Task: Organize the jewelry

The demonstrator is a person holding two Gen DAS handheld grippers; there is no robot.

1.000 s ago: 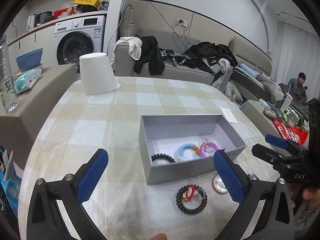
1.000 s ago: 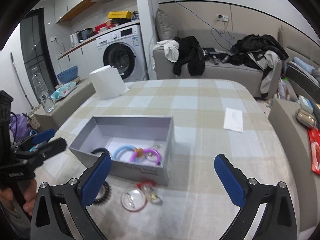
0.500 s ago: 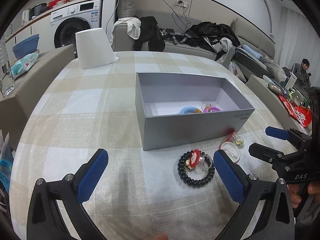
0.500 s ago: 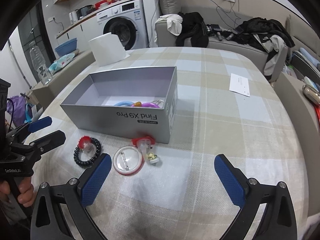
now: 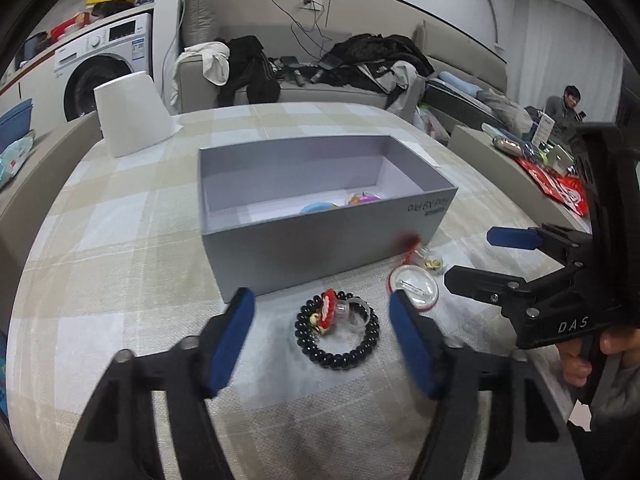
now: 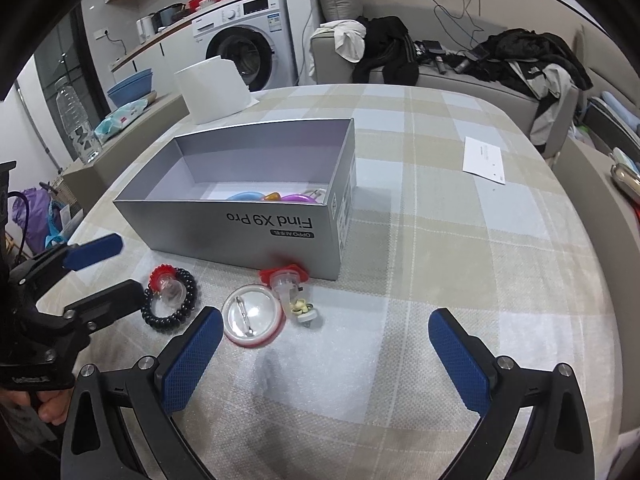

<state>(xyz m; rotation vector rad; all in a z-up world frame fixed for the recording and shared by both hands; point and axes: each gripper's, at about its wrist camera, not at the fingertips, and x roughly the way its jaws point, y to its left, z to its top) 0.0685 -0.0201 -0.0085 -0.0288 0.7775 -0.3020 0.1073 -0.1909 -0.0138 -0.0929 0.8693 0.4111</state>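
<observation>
A black bead bracelet (image 5: 338,354) with a red-topped clear charm (image 5: 332,308) inside it lies on the checked tablecloth, in front of the grey box (image 5: 320,248). My left gripper (image 5: 322,340) straddles the bracelet. Its jaws are closing, and the blue pads (image 5: 232,336) stand clear of the beads. My right gripper (image 6: 326,356) is open over bare cloth, just behind a round clear pin badge (image 6: 254,320), a red-capped trinket (image 6: 286,280) and a small yellow piece (image 6: 302,308). A blue ring (image 6: 246,196) and a purple ring (image 6: 298,199) lie in the box (image 6: 260,236).
A white cone-shaped cup (image 5: 132,120) stands upside down at the table's far left. A paper slip (image 6: 484,160) lies at the far right. Beyond are a sofa (image 6: 440,76) heaped with clothes, a washing machine (image 6: 244,48) and a seated person (image 5: 568,104).
Both grippers have sunk closer to the table and the items in front of the box. The left gripper's jaws have narrowed around the black bracelet.
</observation>
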